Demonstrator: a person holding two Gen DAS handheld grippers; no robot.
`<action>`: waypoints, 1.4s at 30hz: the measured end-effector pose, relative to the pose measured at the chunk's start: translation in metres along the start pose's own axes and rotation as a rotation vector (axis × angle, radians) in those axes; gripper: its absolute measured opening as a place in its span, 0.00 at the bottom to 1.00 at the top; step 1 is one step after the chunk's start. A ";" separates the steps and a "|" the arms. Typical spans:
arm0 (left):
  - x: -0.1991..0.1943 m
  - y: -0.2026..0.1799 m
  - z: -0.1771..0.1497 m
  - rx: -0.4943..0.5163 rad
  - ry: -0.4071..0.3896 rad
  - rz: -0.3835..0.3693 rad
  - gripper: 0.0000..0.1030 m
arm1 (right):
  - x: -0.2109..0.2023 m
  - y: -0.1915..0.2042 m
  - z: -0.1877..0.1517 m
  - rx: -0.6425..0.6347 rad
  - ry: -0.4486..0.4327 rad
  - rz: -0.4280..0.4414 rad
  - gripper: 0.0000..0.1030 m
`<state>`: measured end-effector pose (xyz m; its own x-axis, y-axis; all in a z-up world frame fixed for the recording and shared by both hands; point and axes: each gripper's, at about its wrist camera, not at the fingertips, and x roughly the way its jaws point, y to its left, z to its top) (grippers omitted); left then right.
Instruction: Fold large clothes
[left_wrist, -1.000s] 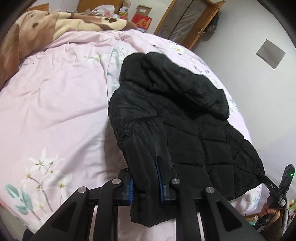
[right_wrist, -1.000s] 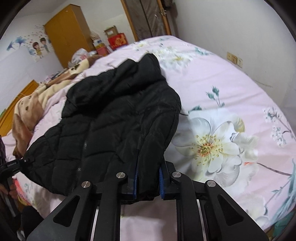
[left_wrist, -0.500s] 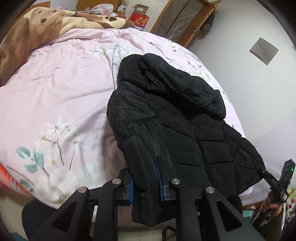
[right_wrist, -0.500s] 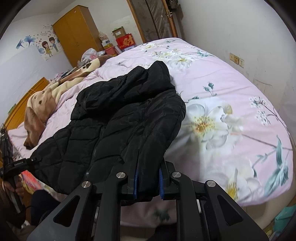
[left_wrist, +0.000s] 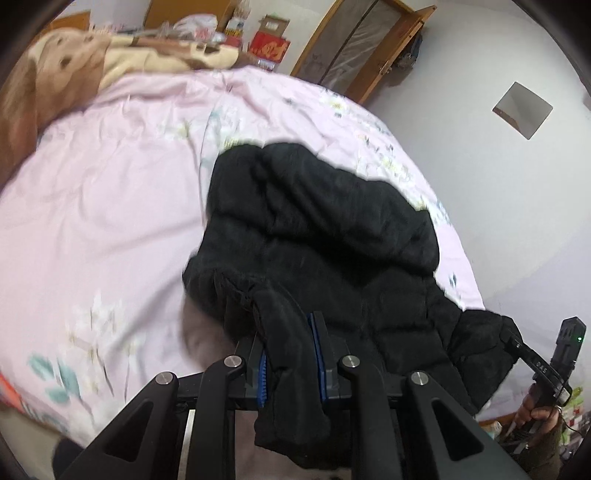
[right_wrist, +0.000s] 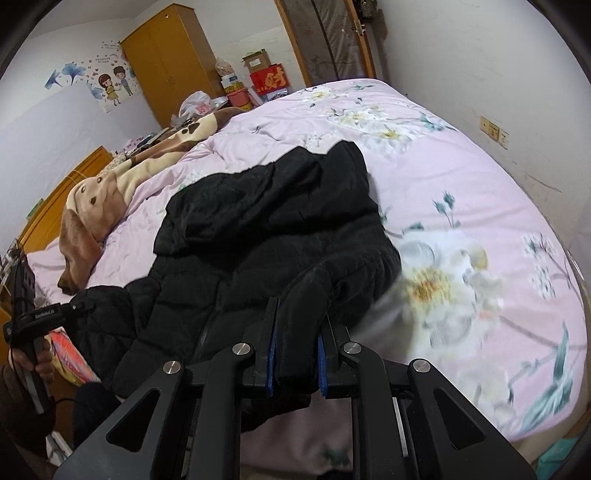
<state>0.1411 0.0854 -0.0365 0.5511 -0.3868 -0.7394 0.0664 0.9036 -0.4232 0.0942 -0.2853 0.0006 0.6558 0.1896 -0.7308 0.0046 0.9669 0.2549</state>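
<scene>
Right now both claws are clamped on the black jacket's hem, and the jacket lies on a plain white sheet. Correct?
Not quite: the sheet is pink with a flower print, as the right wrist view shows. The left claw and right claw are indeed clamped on the black jacket.

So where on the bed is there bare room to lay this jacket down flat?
Bare quilt lies between the black jacket and the brown blanket. More lies between the jacket and the wall. It is crowded past the bed's far end, with boxes.
</scene>
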 end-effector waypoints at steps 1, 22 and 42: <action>0.000 -0.005 0.012 0.012 -0.012 -0.003 0.19 | 0.002 0.003 0.009 -0.007 -0.004 -0.003 0.16; 0.089 0.019 0.195 -0.124 -0.011 0.123 0.19 | 0.099 -0.017 0.181 0.138 0.057 -0.031 0.16; 0.110 0.096 0.229 -0.261 -0.116 -0.001 0.75 | 0.168 -0.060 0.218 0.255 0.091 0.052 0.32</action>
<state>0.3982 0.1715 -0.0381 0.6436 -0.3506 -0.6804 -0.1413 0.8192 -0.5558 0.3682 -0.3484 0.0009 0.5896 0.2632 -0.7636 0.1706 0.8835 0.4363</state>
